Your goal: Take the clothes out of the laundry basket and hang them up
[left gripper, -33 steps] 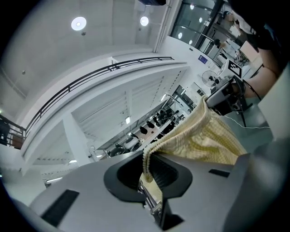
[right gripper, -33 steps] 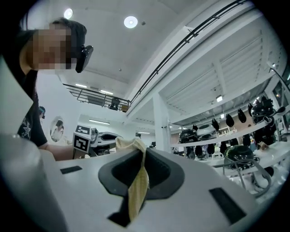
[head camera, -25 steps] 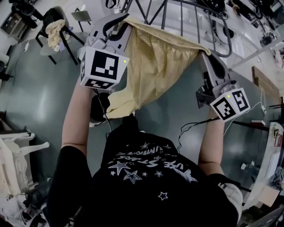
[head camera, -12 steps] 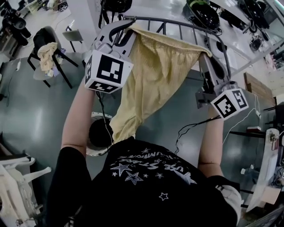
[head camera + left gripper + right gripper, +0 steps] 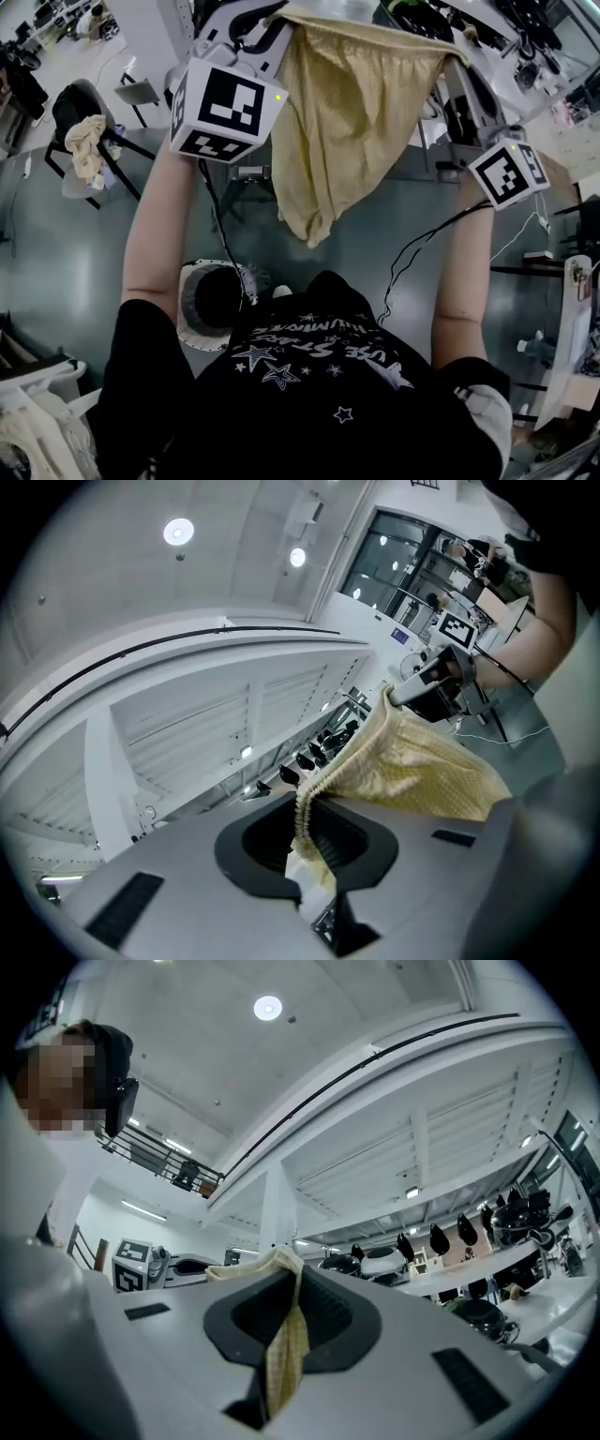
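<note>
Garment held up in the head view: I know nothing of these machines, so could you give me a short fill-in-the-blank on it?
The garment is ____ in colour.
The left tool and right tool both grip it, so ____ tools hold it.
The laundry basket stands on the ____.
The cloth lies over a ____.
Missing words: yellow; two; floor; chair.

Black star-printed T-shirt (image 5: 309,370); grey left gripper (image 5: 312,808) and right gripper (image 5: 291,1288) carry black-and-white marker cubes (image 5: 225,108).
</note>
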`<control>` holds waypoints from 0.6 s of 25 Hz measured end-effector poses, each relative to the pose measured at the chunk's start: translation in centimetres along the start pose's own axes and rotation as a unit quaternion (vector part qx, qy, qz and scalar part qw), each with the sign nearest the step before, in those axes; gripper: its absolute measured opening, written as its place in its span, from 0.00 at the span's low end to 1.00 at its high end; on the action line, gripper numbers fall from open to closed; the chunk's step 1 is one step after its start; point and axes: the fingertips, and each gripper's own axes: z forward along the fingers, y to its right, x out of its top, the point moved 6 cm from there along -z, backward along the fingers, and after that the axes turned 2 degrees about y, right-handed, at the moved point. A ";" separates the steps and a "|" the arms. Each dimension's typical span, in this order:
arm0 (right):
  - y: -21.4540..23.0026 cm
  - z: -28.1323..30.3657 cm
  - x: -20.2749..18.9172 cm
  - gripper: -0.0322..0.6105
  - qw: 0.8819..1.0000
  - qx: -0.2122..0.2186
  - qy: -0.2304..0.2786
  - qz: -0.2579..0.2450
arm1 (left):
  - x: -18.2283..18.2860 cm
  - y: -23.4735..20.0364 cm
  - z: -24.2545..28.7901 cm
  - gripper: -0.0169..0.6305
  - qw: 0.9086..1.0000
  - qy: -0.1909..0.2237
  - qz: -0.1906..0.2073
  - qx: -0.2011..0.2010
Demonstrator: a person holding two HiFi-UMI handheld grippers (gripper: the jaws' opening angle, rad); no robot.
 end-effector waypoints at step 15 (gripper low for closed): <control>12.9 12.9 -8.0 0.10 0.997 0.042 -0.037 0.054 | -9.9 -4.0 11.8 0.11 0.992 -0.118 0.007 0.034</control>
